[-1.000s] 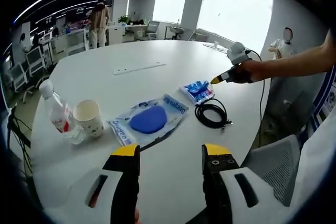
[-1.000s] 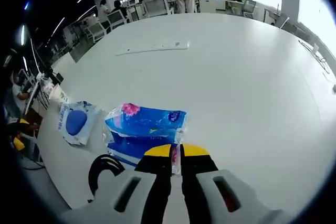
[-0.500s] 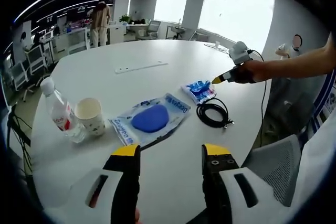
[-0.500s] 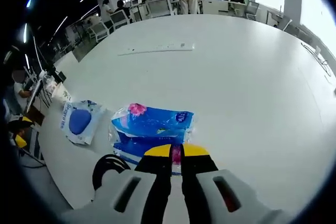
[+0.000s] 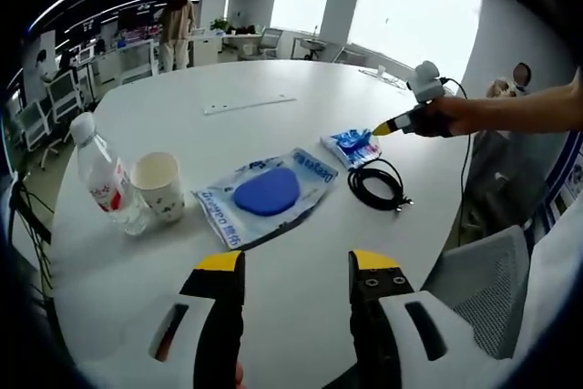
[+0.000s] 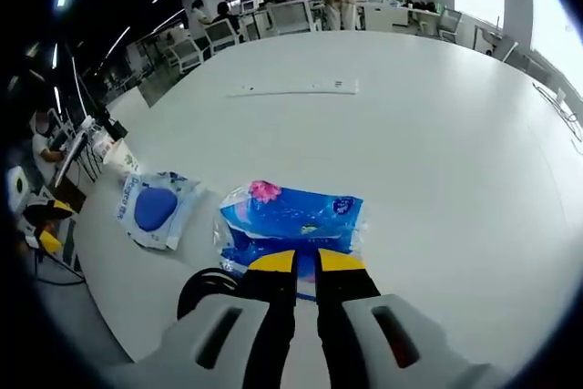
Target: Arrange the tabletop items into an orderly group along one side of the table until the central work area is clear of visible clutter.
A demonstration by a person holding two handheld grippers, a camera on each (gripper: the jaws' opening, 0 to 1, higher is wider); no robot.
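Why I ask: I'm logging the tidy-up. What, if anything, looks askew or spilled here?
Nothing is spilled or damaged. The water bottle and paper cup stand upright together, the pouch with the blue pad lies flat, the black cable is coiled. The right gripper pinches the blue tissue pack by its edge.

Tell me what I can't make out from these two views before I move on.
- Print on the tissue pack: blurred in the right gripper view; its near edge is hidden behind the right gripper.
- Black cable: partly covered by the gripper body, right gripper view.
- Bottle label: too small to read, left gripper view.
- Cup contents: the rim hides the inside.
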